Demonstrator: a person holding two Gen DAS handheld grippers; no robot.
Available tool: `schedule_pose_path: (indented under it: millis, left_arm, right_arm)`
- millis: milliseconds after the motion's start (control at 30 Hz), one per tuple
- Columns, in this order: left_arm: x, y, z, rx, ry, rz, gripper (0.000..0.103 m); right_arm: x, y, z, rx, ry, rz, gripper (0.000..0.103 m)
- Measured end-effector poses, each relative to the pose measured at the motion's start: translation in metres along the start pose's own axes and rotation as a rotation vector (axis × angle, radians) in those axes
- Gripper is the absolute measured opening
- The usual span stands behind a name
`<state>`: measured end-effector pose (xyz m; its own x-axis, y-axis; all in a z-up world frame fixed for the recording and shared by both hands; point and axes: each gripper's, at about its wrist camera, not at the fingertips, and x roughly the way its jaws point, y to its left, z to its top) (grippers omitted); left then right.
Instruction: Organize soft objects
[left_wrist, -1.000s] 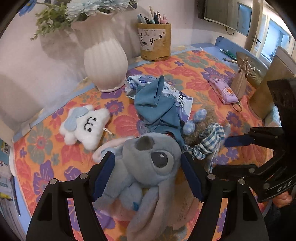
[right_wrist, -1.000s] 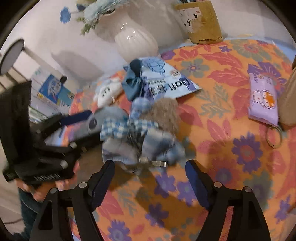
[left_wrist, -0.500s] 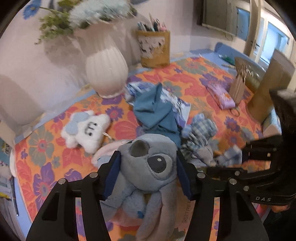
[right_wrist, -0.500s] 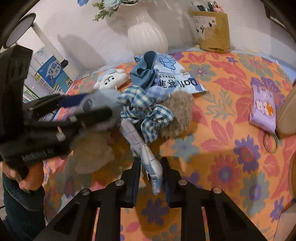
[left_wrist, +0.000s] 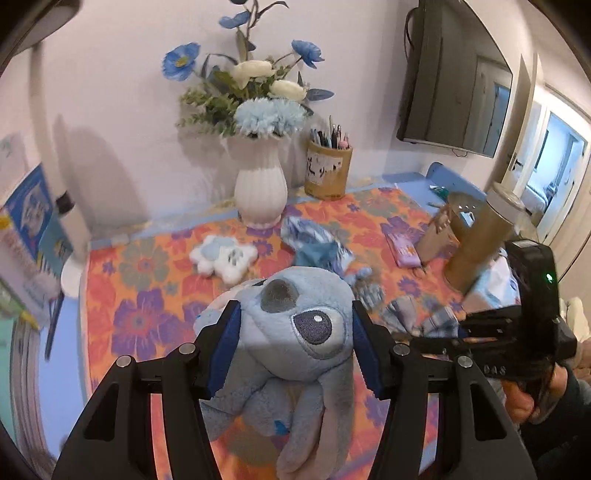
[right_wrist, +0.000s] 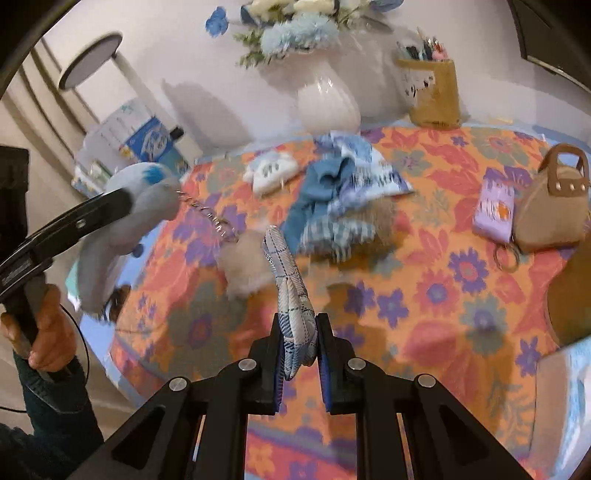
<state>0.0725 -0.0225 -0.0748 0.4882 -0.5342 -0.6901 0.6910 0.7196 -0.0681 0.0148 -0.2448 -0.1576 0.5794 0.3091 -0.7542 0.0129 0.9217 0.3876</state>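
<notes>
A blue plush toy (left_wrist: 295, 332) with one big dark eye hangs off the flowered tablecloth (left_wrist: 147, 266), its head squeezed between the pads of my left gripper (left_wrist: 293, 339). In the right wrist view the same blue plush toy (right_wrist: 147, 199) is at the left, trailing a key chain (right_wrist: 207, 216). My right gripper (right_wrist: 300, 345) is shut on the blue-checked stuffed limb (right_wrist: 290, 280) of a checked plush toy. That toy's body (right_wrist: 334, 232) shows blurred just above the cloth. A white cloud plush (left_wrist: 223, 256) and a blue cloth (right_wrist: 317, 188) lie behind.
A white vase (left_wrist: 260, 192) of flowers and a pen holder (left_wrist: 327, 171) stand at the back by the wall. A purple pouch (right_wrist: 496, 206) and a small brown bag (right_wrist: 554, 206) lie at the right. A tall brown cylinder (left_wrist: 476, 243) stands near the right edge.
Both grippers closed and rose. The left one took the blue plush by the head and lifted it off the cloth. The right one pinched the checked limb and pulled it up.
</notes>
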Motion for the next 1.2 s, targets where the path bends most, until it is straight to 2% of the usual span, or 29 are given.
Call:
schedule_pose_path:
  millis: [100, 233, 333, 433, 467, 567, 700, 767, 833, 900, 967, 1033, 1167, 1200]
  left_arm:
    - [0.002, -0.007, -0.028, -0.024, 0.037, -0.013, 0.055]
    - [0.028, -0.018, -0.063, -0.060, 0.110, -0.040, 0.055]
    - [0.047, -0.024, -0.082, -0.084, 0.150, -0.066, 0.055]
    - [0.050, -0.034, -0.093, -0.053, 0.140, -0.045, 0.056]
    - [0.050, -0.037, -0.094, -0.033, 0.134, -0.036, 0.057]
    - [0.048, -0.042, -0.096, -0.002, 0.139, -0.017, 0.062]
    - [0.041, -0.043, -0.103, 0.020, 0.137, -0.007, 0.071]
    - [0.039, -0.043, -0.107, 0.030, 0.150, 0.020, 0.078]
    - [0.038, -0.046, -0.112, 0.054, 0.163, 0.046, 0.080]
    - [0.039, -0.048, -0.115, 0.070, 0.166, 0.062, 0.085]
    - [0.043, -0.051, -0.118, 0.081, 0.177, 0.070, 0.093]
    - [0.050, -0.054, -0.121, 0.100, 0.192, 0.093, 0.098]
    - [0.062, -0.059, -0.128, 0.166, 0.211, 0.164, 0.097]
    - [0.065, -0.058, -0.129, 0.169, 0.211, 0.173, 0.093]
  right_arm:
    - [0.008, -0.004, -0.014, -0.008, 0.050, -0.057, 0.015]
    - [0.019, -0.016, -0.024, 0.023, 0.096, -0.067, 0.015]
    - [0.021, -0.016, -0.027, 0.008, 0.107, -0.095, 0.021]
    - [0.021, -0.017, -0.029, 0.005, 0.108, -0.117, 0.044]
    - [0.019, -0.019, -0.030, 0.007, 0.100, -0.128, 0.054]
    - [0.017, -0.022, -0.032, 0.008, 0.094, -0.167, 0.055]
    - [0.006, -0.029, -0.032, -0.053, 0.102, -0.318, 0.056]
    - [-0.001, -0.032, -0.032, -0.085, 0.112, -0.343, 0.056]
    - [-0.008, -0.033, -0.029, -0.102, 0.096, -0.343, 0.057]
    - [-0.012, -0.032, -0.025, -0.110, 0.077, -0.309, 0.070]
    - [-0.006, -0.029, -0.023, -0.122, 0.070, -0.257, 0.078]
    - [0.004, -0.023, -0.023, -0.149, 0.080, -0.229, 0.078]
    - [0.026, -0.017, -0.022, -0.206, 0.104, -0.203, 0.078]
    - [0.030, -0.019, -0.021, -0.211, 0.113, -0.203, 0.078]
